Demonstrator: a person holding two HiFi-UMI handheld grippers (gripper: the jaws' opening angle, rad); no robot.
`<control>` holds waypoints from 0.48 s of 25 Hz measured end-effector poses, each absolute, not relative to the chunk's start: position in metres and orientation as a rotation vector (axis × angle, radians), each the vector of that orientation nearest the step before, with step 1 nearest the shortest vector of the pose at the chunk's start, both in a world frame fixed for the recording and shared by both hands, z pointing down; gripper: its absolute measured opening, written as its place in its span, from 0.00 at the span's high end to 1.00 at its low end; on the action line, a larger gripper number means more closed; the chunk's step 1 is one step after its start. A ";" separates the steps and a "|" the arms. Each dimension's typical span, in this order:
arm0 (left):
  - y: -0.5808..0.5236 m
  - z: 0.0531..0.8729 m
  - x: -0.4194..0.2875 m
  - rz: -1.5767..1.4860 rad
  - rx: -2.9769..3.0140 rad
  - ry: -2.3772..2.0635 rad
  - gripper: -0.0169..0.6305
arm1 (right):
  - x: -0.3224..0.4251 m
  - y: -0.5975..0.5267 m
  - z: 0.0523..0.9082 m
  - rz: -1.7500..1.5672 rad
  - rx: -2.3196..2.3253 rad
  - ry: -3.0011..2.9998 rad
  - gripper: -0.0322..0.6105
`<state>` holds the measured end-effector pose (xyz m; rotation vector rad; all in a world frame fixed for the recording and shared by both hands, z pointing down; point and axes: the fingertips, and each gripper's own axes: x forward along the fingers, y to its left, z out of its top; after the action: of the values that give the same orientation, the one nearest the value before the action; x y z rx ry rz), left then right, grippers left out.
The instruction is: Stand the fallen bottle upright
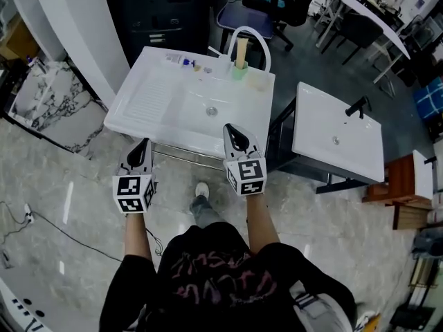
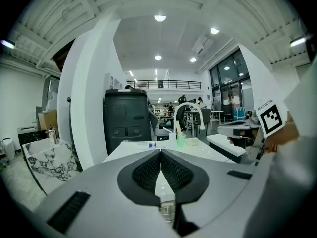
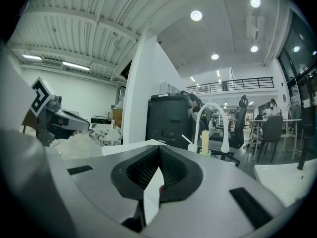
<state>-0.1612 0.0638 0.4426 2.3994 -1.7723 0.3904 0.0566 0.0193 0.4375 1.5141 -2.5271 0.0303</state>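
The fallen bottle (image 1: pixel 180 59), small and clear with a blue end, lies on its side on the back ledge of the white washbasin (image 1: pixel 149 106). It also shows far off in the left gripper view, a bottle (image 2: pixel 144 144) lying flat on the counter. My left gripper (image 1: pixel 143 144) is short of the basin's front edge, shut and empty. My right gripper (image 1: pixel 234 131) reaches just over that front edge, also shut with nothing held. The pads meet in both gripper views, left gripper (image 2: pixel 161 152) and right gripper (image 3: pixel 159 149). The bottle is hidden in the right gripper view.
A white arched tap (image 1: pixel 249 37) and a green cup (image 1: pixel 239 68) holding a yellowish stick stand at the basin's back right. A second basin (image 1: pixel 339 138) stands to the right, a dark cabinet (image 1: pixel 166 9) behind, marble slabs (image 1: pixel 48 102) to the left, a wooden stool (image 1: pixel 403 185) far right.
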 end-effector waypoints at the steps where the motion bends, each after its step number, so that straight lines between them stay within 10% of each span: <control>1: 0.053 0.445 -0.162 0.405 2.398 -1.765 0.95 | 0.055 0.008 0.442 0.040 1.509 -2.519 0.93; 12: -0.087 0.466 -0.161 0.533 2.386 -1.700 0.95 | 0.041 -0.132 0.466 0.134 1.469 -2.508 0.93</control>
<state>-0.1606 -0.0868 0.4665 2.3857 -1.6999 0.5334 0.0411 -0.1320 0.4662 1.4687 -2.5076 0.1340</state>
